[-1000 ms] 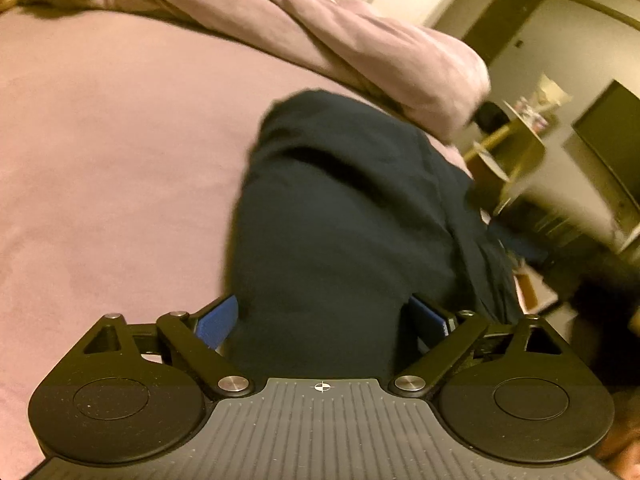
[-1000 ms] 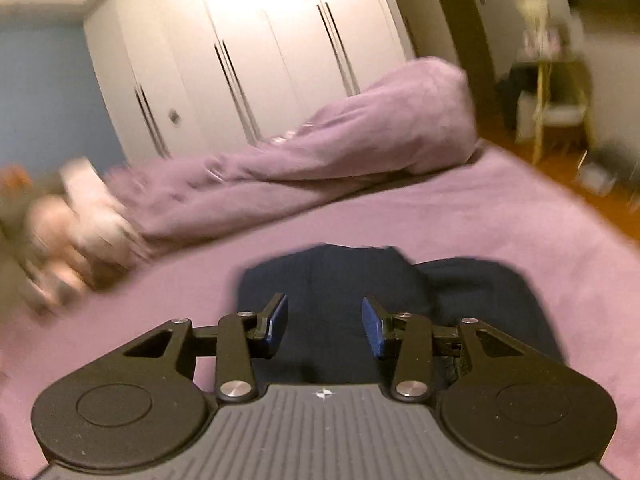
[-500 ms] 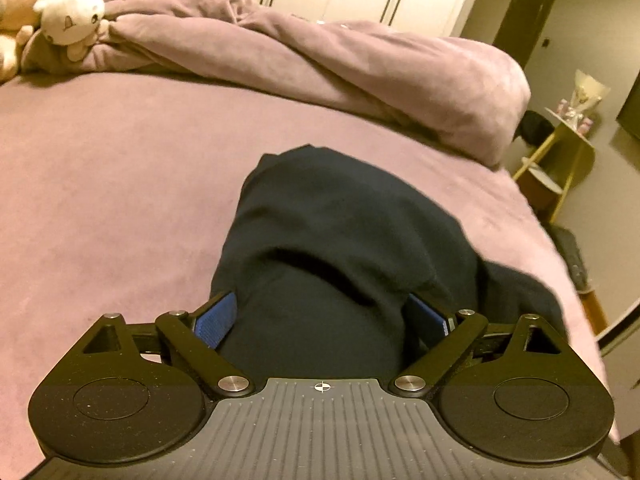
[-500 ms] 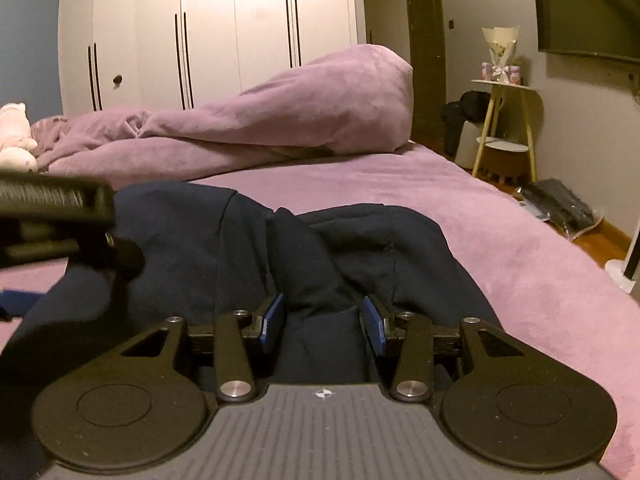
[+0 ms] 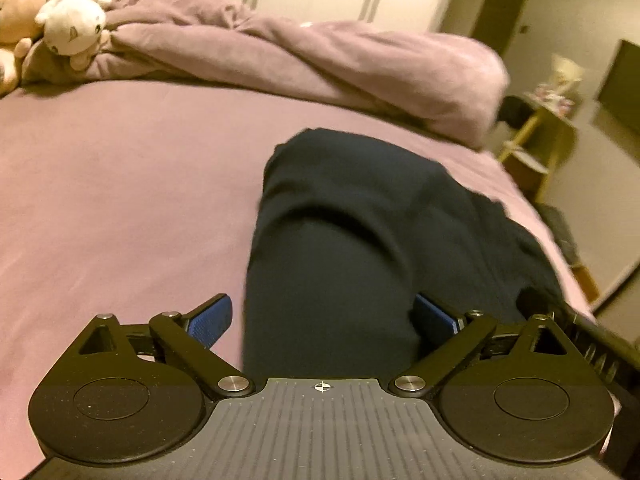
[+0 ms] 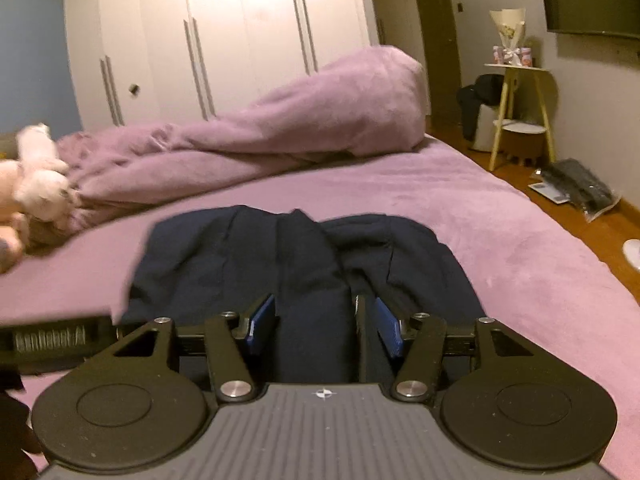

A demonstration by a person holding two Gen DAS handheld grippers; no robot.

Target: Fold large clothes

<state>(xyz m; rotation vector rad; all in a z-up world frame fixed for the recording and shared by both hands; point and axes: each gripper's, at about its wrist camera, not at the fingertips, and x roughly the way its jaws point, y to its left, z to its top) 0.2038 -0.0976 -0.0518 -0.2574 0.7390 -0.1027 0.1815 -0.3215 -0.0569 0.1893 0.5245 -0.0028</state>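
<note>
The step in hand looks like the release after a fold: one dark navy garment (image 5: 360,240) lies bunched in the middle of the purple bed (image 5: 120,200), running down to the lower centre of both views, its near edge between the fingers of both tools. The left gripper (image 5: 326,320) stands wide apart, its left pad clear of the cloth. The right gripper (image 6: 324,324) has just been opening, a ridge of cloth between its jaws; whether the pads press it I cannot tell. Next, I judge, both tools must back off without dragging the fabric, then find a fresh edge to fold. Counted: two grippers, one garment, one rumpled duvet (image 6: 300,128) across the upper middle, two soft toys (image 5: 60,20) at upper left
</note>
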